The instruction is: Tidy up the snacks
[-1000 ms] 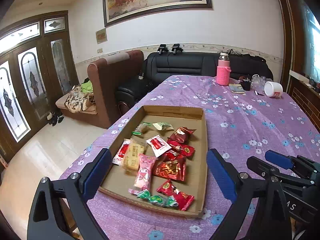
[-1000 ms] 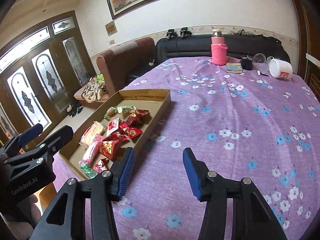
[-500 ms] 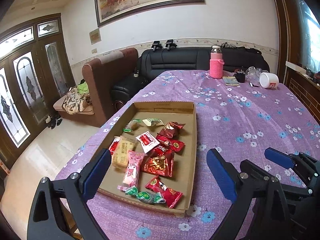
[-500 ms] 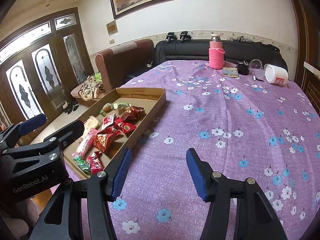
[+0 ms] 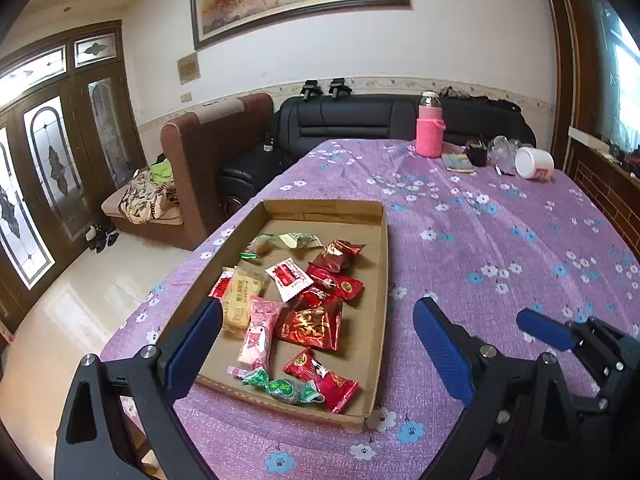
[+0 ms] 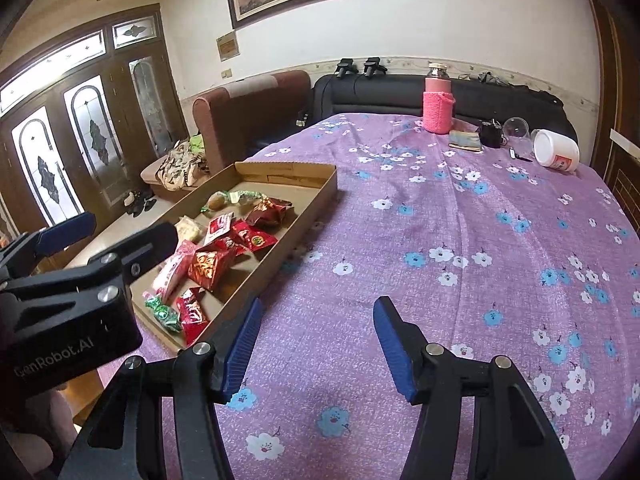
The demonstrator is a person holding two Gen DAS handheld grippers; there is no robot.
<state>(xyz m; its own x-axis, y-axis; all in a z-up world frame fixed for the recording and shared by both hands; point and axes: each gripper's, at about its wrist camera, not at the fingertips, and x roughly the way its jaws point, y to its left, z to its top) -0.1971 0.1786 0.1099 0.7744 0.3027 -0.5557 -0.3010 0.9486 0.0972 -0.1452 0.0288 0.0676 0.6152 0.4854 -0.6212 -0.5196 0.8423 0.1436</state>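
Observation:
A shallow cardboard tray (image 5: 382,264) lies on the purple flowered tablecloth and holds several wrapped snacks: red packets (image 5: 310,326), a pink pouch (image 5: 258,332), a yellow biscuit pack (image 5: 240,296) and green candies (image 5: 280,388). My left gripper (image 5: 316,344) is open and empty, held above the tray's near end. My right gripper (image 6: 316,344) is open and empty over bare cloth to the right of the tray (image 6: 316,200). The left gripper's body also shows in the right wrist view (image 6: 68,296).
At the table's far end stand a pink-sleeved bottle (image 5: 430,128), a small book (image 5: 458,162), a dark cup (image 5: 478,154) and a tipped white tub (image 5: 534,164). A black sofa (image 5: 352,120) and a brown armchair (image 5: 208,152) stand beyond. The table edge runs left of the tray.
Both grippers have drawn back and risen a little, so the tray sits farther ahead and lower in both views. Both stay open. The snacks have not moved.

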